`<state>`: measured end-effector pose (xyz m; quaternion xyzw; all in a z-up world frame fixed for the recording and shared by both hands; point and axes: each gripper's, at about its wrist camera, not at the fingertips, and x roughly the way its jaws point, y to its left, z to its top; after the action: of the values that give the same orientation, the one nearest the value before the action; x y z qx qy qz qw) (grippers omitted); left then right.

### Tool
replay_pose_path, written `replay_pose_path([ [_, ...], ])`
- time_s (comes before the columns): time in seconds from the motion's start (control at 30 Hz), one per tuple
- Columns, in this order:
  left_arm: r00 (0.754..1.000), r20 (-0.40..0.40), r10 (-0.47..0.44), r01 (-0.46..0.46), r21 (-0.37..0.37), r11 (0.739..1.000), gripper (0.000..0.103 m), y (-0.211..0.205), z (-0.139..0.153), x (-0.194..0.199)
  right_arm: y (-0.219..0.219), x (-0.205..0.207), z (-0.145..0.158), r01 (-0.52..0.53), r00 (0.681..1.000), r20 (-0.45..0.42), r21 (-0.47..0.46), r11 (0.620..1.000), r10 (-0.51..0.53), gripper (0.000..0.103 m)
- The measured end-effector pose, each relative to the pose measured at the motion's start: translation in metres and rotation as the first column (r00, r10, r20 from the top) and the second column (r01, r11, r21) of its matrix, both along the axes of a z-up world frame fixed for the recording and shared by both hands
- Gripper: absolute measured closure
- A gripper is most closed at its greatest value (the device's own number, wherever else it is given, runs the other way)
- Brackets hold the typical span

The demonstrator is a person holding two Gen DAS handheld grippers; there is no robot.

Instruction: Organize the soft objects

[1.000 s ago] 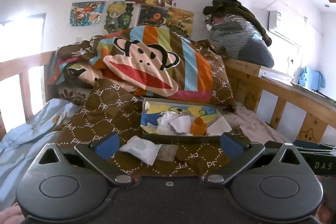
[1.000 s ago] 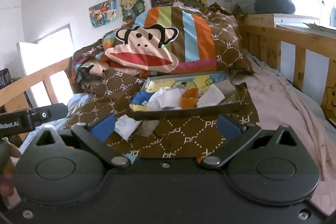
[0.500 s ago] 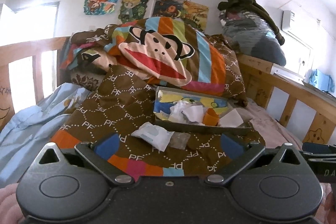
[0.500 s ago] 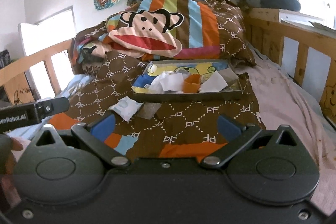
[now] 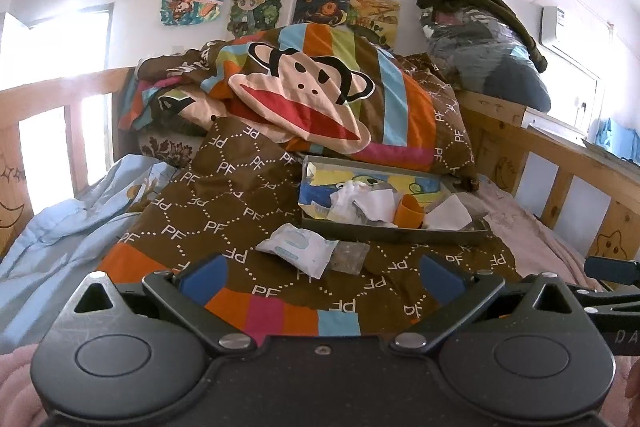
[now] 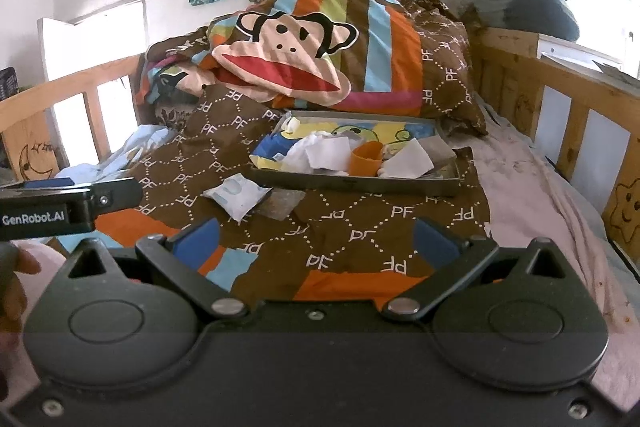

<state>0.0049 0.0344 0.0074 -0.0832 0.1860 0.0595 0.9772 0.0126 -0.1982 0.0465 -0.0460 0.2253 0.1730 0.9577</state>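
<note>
On the brown patterned quilt (image 5: 224,195) of the bed, a white tissue pack (image 5: 298,249) is lying flat, its long axis running from near left to far right, with one corner pointing toward the camera. Just right of it, touching its edge, a small grey-brown cloth piece (image 5: 349,257) is resting on the quilt. Right of and behind both, a shallow grey tray (image 5: 394,234) is sitting with its long side running left to right; it is holding crumpled white tissues (image 5: 360,201), an orange cup (image 5: 409,211) tipped on its side and a flat white sheet (image 5: 448,214). Behind the tray a monkey-face pillow (image 5: 304,99) is leaning against the wall end of the bed.

Both grippers are hovering above the near part of the quilt, pointing at the tray. The left gripper (image 5: 322,273) is showing its blue-padded fingers (image 5: 204,273) spread wide apart, holding and touching nothing. The right gripper (image 6: 316,239) is likewise keeping its fingers (image 6: 198,239) wide apart and empty, well short of the tissue pack (image 6: 236,193).
</note>
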Motion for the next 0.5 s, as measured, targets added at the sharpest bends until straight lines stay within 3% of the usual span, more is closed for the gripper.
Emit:
replay_pose_path([
  [0.5,1.0,-0.006,-0.002,0.002,0.002,1.0,0.001,-0.0004,0.0002,0.001,-0.0009,0.0034,-0.0047,0.045,0.999,-0.005,0.027,0.999,-0.045,0.0],
])
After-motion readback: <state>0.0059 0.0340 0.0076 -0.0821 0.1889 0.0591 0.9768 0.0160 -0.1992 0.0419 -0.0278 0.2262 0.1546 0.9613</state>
